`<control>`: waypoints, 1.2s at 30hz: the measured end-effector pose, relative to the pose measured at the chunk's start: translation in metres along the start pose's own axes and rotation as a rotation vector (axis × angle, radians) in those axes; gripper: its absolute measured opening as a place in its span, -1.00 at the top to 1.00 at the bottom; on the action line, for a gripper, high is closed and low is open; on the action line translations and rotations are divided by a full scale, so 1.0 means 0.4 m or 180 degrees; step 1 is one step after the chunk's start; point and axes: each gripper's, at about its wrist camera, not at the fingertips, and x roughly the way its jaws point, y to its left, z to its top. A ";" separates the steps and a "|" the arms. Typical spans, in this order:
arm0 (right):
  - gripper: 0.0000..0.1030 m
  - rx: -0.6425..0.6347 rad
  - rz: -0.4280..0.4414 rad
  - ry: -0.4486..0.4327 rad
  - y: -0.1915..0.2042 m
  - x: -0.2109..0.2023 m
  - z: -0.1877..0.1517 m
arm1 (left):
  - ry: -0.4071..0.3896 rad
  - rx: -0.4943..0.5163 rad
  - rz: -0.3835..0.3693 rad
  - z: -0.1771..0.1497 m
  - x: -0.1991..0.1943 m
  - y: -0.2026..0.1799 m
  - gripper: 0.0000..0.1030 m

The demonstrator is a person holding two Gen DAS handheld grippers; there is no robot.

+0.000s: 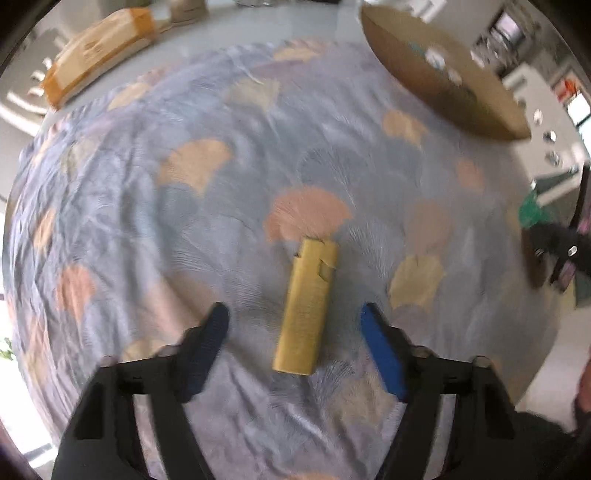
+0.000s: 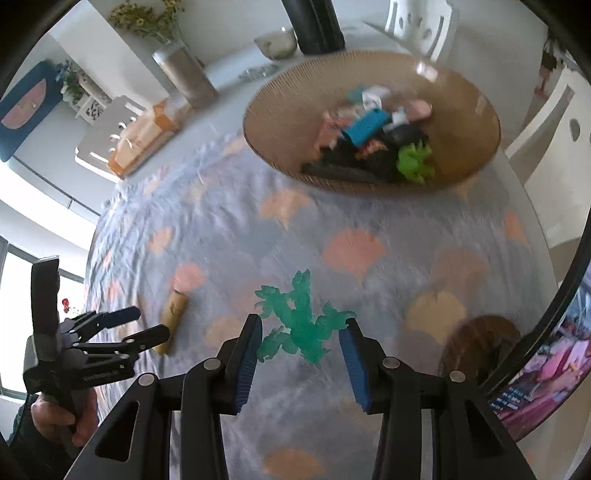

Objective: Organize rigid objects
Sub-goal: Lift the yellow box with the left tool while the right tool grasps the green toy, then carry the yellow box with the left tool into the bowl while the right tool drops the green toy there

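A yellow box-shaped object (image 1: pixel 306 306) lies on the patterned tablecloth between the open jaws of my left gripper (image 1: pixel 293 314); it also shows in the right wrist view (image 2: pixel 173 314). A green toy figure (image 2: pixel 301 321) lies on the cloth between the open jaws of my right gripper (image 2: pixel 301 334), not gripped. The left gripper also shows in the right wrist view (image 2: pixel 146 325), open over the yellow object. A large brown bowl (image 2: pixel 461 92) at the back holds several small toys.
The bowl also shows in the left wrist view (image 1: pixel 406 62). A tan and orange box (image 1: pixel 99 51) lies at the table's far left. A vase (image 2: pixel 184 70), a small bowl (image 2: pixel 277 42) and a dark cylinder (image 2: pixel 317 22) stand beyond the cloth. White chairs (image 2: pixel 554 118) stand at the right.
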 end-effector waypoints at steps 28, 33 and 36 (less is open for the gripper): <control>0.17 0.1094 -0.0253 -0.0747 -0.250 -0.211 0.340 | -0.1342 0.0477 -0.0594 0.476 -0.260 -0.358 0.59; 0.01 0.1155 -0.0405 -0.0470 -0.308 -0.138 0.387 | -0.1301 0.0575 -0.0434 0.500 -0.244 -0.361 0.15; -0.09 0.1273 -0.0506 -0.0268 -0.335 -0.118 0.388 | -0.1255 0.0473 -0.0420 0.495 -0.241 -0.327 0.13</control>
